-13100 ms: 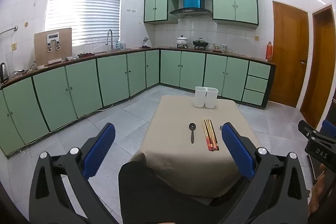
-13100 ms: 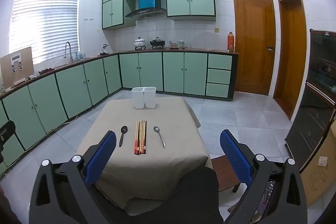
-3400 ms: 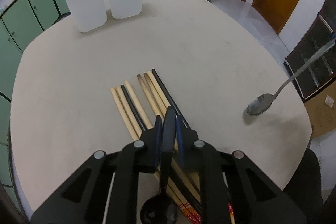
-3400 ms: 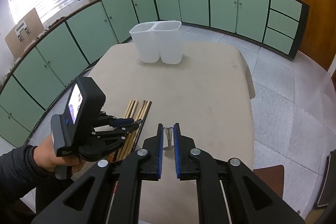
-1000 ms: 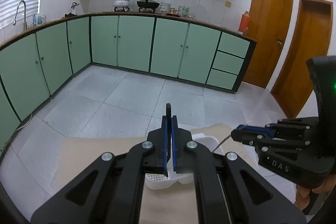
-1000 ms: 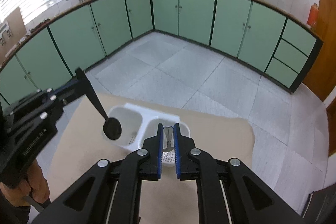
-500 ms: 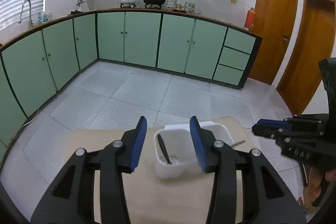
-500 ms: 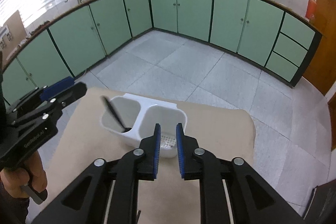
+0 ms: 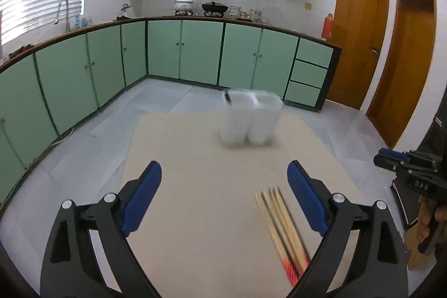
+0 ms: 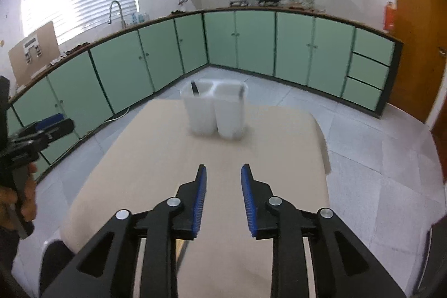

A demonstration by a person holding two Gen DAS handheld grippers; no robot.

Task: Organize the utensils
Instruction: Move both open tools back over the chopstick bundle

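Observation:
A white two-compartment utensil holder [image 9: 250,119] stands at the far end of the beige table [image 9: 201,214]; it also shows in the right wrist view [image 10: 215,111]. A black spoon handle [image 10: 194,89] sticks out of its left compartment and a silver spoon handle [image 10: 240,92] out of its right one. A bundle of chopsticks [image 9: 282,225] lies on the table near my left gripper's right finger. My left gripper [image 9: 223,186] is wide open and empty. My right gripper [image 10: 223,180] is open and empty, held above the table's near half.
Green cabinets run along the back and left walls. Two wooden doors [image 9: 360,57] are at the right. The right gripper shows at the right edge of the left wrist view [image 9: 410,172], and the left gripper at the left edge of the right wrist view [image 10: 33,136].
Both grippers have pulled back from the holder toward the near side of the table and opened wider. The black and silver spoons stay in the holder.

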